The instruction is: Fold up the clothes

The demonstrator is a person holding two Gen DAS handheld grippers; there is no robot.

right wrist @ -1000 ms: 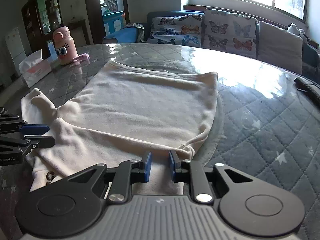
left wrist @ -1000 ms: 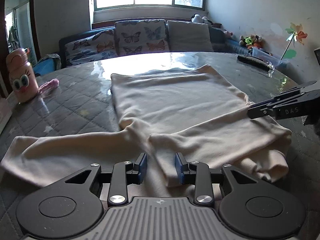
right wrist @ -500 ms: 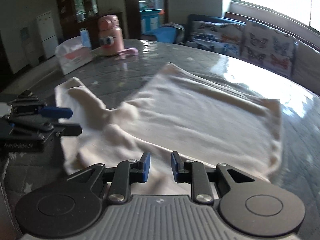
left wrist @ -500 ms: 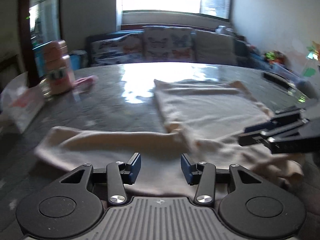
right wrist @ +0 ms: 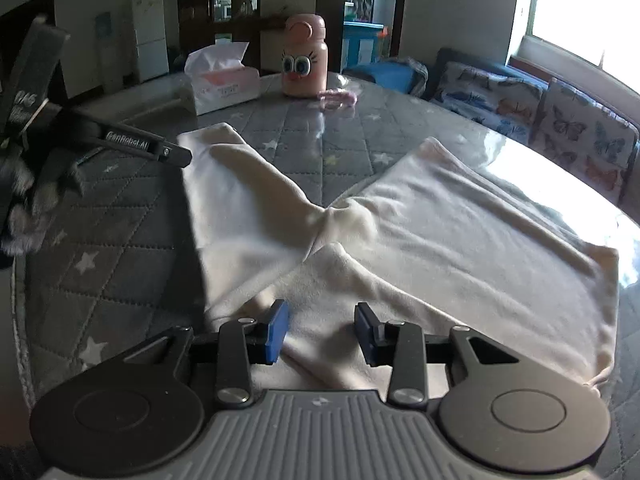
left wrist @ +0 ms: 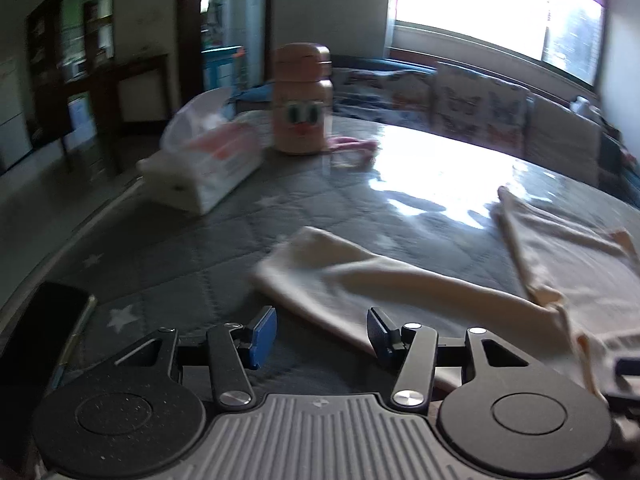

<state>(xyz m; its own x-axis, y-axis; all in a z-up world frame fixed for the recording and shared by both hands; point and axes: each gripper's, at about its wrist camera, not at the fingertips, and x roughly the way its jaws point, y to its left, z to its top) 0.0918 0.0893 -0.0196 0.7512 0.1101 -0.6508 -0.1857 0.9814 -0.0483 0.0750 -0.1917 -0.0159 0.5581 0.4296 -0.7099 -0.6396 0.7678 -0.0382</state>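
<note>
Cream sweater point(right wrist: 460, 240) lies flat on the quilted grey tabletop point(right wrist: 120, 240). Body is spread toward the window side; one sleeve point(right wrist: 236, 200) runs out straight toward the far-left side, cuff end near the tissue box point(right wrist: 224, 80). Lower part of the sweater is doubled over on itself in front of the right tongs.

Left tongs point(left wrist: 322, 334): jaws opening, blue pads apart, nothing pinched. Sleeve point(left wrist: 384, 284) lies just ahead of them and crosses the gap at its right side; the pads do not press on it. Left-wrist view is motion-blurred. In the right-wrist view the left tongs point(right wrist: 176, 156) show at the left edge, tip just beside the sleeve cuff; cannot tell there whether it touches.

Right tongs point(right wrist: 322, 332): jaws opening, pads apart, sweater fabric under and between them, not gripped. Released.

Other things on the tabletop: pink bottle point(right wrist: 306, 60) with cartoon eyes standing upright at the far side, tissue box just left of it, a small pink item point(right wrist: 338, 98) beside the bottle's base. Dark phone point(left wrist: 36, 340) lies flat at the near-left edge in the left-wrist view. Sofa point(right wrist: 540, 112) with butterfly-print cushions stands behind the tabletop under the window.
</note>
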